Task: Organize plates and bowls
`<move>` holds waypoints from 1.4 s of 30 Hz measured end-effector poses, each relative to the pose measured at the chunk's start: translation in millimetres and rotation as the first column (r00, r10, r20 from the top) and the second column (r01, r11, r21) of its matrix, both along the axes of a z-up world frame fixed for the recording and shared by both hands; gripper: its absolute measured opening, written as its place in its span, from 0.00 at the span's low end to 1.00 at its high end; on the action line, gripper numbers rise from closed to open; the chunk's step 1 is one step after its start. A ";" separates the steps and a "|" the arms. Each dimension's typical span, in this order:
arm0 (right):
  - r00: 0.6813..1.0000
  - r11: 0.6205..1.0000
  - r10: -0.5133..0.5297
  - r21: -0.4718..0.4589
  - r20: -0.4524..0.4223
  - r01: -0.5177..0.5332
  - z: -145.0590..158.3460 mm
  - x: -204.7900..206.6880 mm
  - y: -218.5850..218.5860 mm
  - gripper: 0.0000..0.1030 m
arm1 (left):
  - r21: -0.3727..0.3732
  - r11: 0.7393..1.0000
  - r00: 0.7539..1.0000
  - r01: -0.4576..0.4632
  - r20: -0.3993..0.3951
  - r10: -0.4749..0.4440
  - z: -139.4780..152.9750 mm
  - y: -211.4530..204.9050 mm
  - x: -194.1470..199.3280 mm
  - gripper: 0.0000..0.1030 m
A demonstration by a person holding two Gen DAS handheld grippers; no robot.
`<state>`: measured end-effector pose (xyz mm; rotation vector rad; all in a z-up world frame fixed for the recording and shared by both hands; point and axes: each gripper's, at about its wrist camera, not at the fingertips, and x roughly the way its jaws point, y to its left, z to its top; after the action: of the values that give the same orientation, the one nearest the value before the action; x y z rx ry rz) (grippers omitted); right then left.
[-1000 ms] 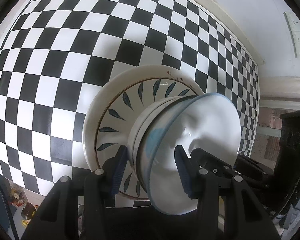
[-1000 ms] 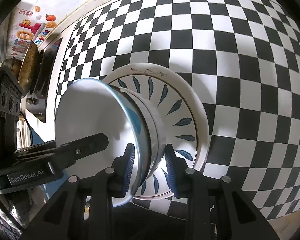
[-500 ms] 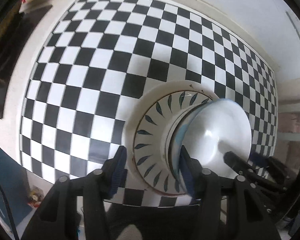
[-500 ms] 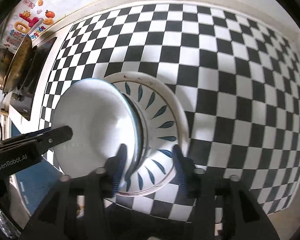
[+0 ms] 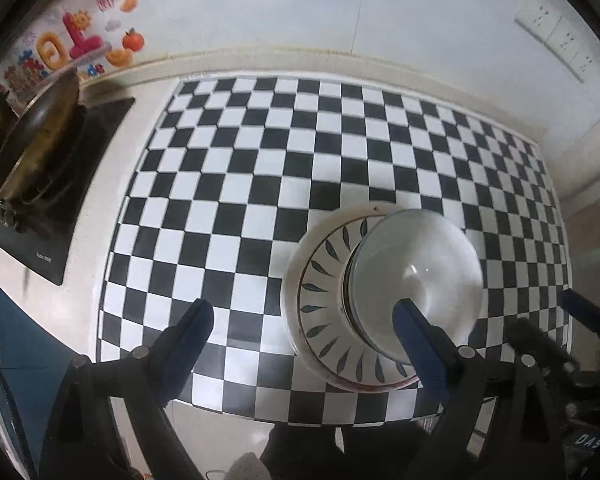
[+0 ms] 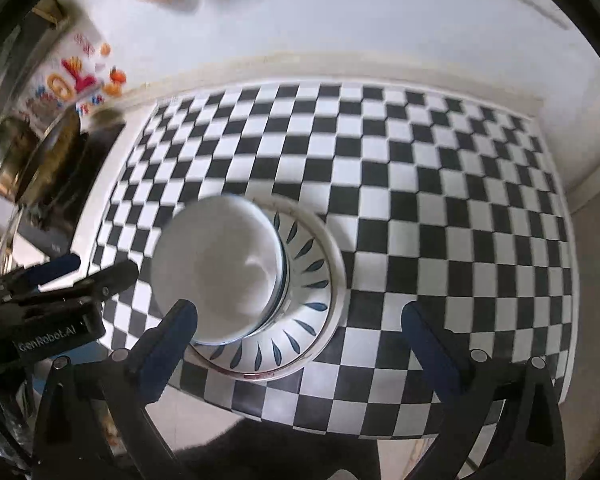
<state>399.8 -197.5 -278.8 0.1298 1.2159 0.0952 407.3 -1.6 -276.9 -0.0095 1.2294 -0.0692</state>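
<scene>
"GenRobot.AI" stands in white letters on the black body of the left gripper [image 6: 56, 334], seen in the right wrist view. In the left wrist view, pale letters that look like "DAS" show on a dark housing [image 5: 588, 440] at the lower right edge. The stove [image 5: 52, 216] left of the checkered desk [image 5: 260, 184] carries a small white mark on its front, too small to read. The colourful wall stickers [image 5: 72, 48] above the stove bear characters, blurred beyond reading.

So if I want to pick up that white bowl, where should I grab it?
Probably the rim of the white bowl, coming from above at its near edge. It sits upright on the leaf-pattern plate, so its thin lip stands clear while its base is tucked in. Pinch one finger inside, one outside.
</scene>
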 end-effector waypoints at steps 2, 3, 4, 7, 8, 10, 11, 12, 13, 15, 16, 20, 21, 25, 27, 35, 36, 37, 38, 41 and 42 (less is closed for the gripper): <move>0.998 0.999 -0.028 -0.018 0.054 0.029 14.5 -8.3 -1.7 1.00 | 0.005 1.000 1.000 0.006 0.028 -0.006 11.8 2.6 -10.1 0.89; 0.996 0.999 -0.039 -0.035 0.079 0.042 21.9 -13.3 -2.2 1.00 | 0.002 1.000 0.999 0.009 0.042 -0.009 18.0 0.4 -12.3 0.89; 0.995 0.998 -0.043 -0.040 0.090 0.046 27.0 -15.6 -1.5 1.00 | 0.006 1.000 0.998 0.011 0.059 -0.011 25.9 -0.8 -16.3 0.89; 0.990 0.998 -0.060 -0.018 0.129 0.063 46.4 -30.3 -4.3 1.00 | 0.014 1.000 0.993 0.016 0.118 -0.018 48.5 -4.1 -31.9 0.89; 0.988 0.998 -0.055 -0.022 0.146 0.059 54.2 -36.4 -3.8 1.00 | 0.017 1.000 0.991 0.016 0.136 -0.019 55.2 -4.4 -38.0 0.89; 0.982 0.998 -0.055 -0.022 0.179 0.060 68.0 -48.4 -4.4 1.00 | 0.021 1.000 0.983 0.019 0.180 -0.023 71.7 -5.8 -52.3 0.89; 0.979 0.998 -0.053 -0.023 0.197 0.059 76.0 -56.0 -4.8 1.00 | 0.024 1.000 0.980 0.017 0.199 -0.022 77.9 -6.0 -58.3 0.89; 0.975 0.998 -0.054 -0.027 0.218 0.061 84.7 -63.9 -5.2 1.00 | 0.024 1.000 0.976 0.015 0.217 -0.020 84.7 -6.4 -64.9 0.89; 0.970 0.997 -0.057 -0.030 0.238 0.066 92.6 -72.5 -5.5 1.00 | 0.020 1.000 0.971 0.015 0.238 -0.020 93.7 -7.0 -74.1 0.89; 0.961 0.997 -0.061 -0.032 0.270 0.072 110.5 -92.3 -6.3 1.00 | 0.021 1.000 0.964 0.014 0.265 -0.019 104.6 -7.1 -87.8 0.89; 0.956 0.997 -0.064 -0.030 0.286 0.076 119.0 -102.9 -7.3 1.00 | 0.023 1.000 0.958 0.011 0.286 -0.017 112.3 -7.5 -99.2 0.89; 0.937 0.995 -0.073 -0.043 0.342 0.094 150.4 -145.3 -9.4 1.00 | 0.014 1.000 0.945 0.018 0.327 -0.021 133.1 -8.9 -134.9 0.91; 0.932 0.994 -0.077 -0.044 0.354 0.099 156.6 -155.4 -10.0 1.00 | 0.020 1.000 0.941 0.019 0.339 -0.025 137.9 -9.4 -143.7 0.91; 0.910 0.991 -0.093 -0.049 0.404 0.122 183.8 -202.6 -11.1 1.00 | 0.038 0.999 0.921 0.005 0.389 -0.019 156.3 -9.2 -185.6 0.91; 0.903 0.991 -0.092 -0.051 0.420 0.124 193.3 -220.6 -9.8 1.00 | 0.040 0.999 0.918 -0.005 0.396 -0.011 162.5 -8.3 -201.9 0.91; 0.886 0.989 -0.089 -0.066 0.456 0.133 226.8 -295.2 0.1 1.00 | 0.040 0.999 0.892 -0.014 0.452 -0.006 196.4 0.4 -266.7 0.91; 0.884 0.988 -0.094 -0.070 0.458 0.141 230.1 -303.9 1.4 1.00 | 0.036 0.999 0.888 -0.010 0.459 -0.008 199.9 2.1 -273.2 0.91; 0.883 0.987 -0.097 -0.070 0.459 0.145 232.8 -309.5 2.4 1.00 | 0.035 0.999 0.885 -0.005 0.465 -0.012 203.0 3.6 -279.0 0.91; 0.882 0.986 -0.103 -0.068 0.460 0.151 235.9 -318.7 4.0 1.00 | 0.035 0.999 0.881 0.000 0.473 -0.016 206.3 5.8 -285.6 0.91; 0.878 0.982 -0.121 -0.072 0.463 0.173 241.6 -336.0 8.8 1.00 | 0.047 0.999 0.869 -0.002 0.495 -0.021 211.0 13.0 -299.6 0.91; 0.878 0.982 -0.124 -0.073 0.463 0.177 243.7 -340.7 11.1 1.00 | 0.046 0.999 0.867 -0.001 0.498 -0.022 212.4 16.9 -304.2 0.91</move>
<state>59.1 -186.3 -35.1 0.0954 0.7325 -0.0781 103.1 15.3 -64.5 0.0516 0.7089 -0.0494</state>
